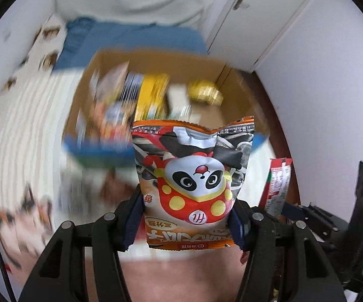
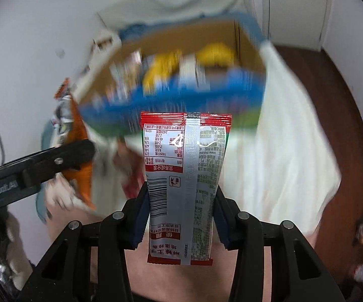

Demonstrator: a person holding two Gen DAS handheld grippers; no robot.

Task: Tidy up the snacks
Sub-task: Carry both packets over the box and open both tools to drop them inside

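Already both grippers loaded: left gripper (image 1: 185, 222) fingers clamp the panda snack bag (image 1: 194, 176); right gripper (image 2: 180, 214) fingers pinch the red-and-silver packet (image 2: 185, 176). Beyond the fingers, cardboard box (image 1: 156, 60) holds several snacks; these two not yet stowed.

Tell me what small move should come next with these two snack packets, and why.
Probably carry both packets forward over the cardboard box before letting go. The left gripper is clamped on the panda packet and the right gripper on the red and silver packet. Both hang short of the box, which already holds other snacks.
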